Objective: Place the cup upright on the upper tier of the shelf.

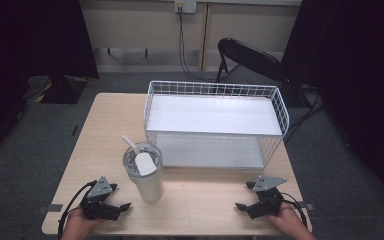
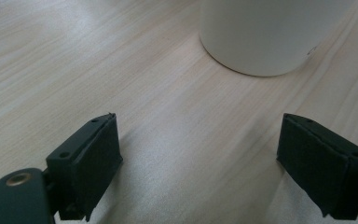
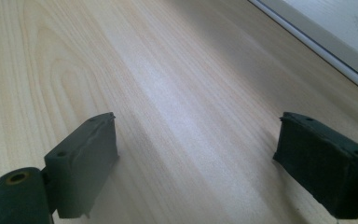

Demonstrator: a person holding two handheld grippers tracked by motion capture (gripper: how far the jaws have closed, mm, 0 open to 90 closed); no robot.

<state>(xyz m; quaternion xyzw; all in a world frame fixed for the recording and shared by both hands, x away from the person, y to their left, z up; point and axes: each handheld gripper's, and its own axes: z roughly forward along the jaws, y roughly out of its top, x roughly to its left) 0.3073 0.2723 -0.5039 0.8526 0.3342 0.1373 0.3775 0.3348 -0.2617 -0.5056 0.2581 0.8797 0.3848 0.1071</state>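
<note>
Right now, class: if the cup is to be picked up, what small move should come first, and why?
Probably ease the left gripper forward toward the cup. Its jaws stand wide apart with nothing between them, and in the left gripper view the cup's base sits just ahead on the table, slightly off centre. The right gripper is farther off.

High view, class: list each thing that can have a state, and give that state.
Tumbler: upright on the table, lid on, straw in.
Wire rack: upright, both shelves bare.
Left gripper: open, holding nothing.
Right gripper: open, holding nothing.
Folding chair: leaning folded on the floor beyond the table.
</note>
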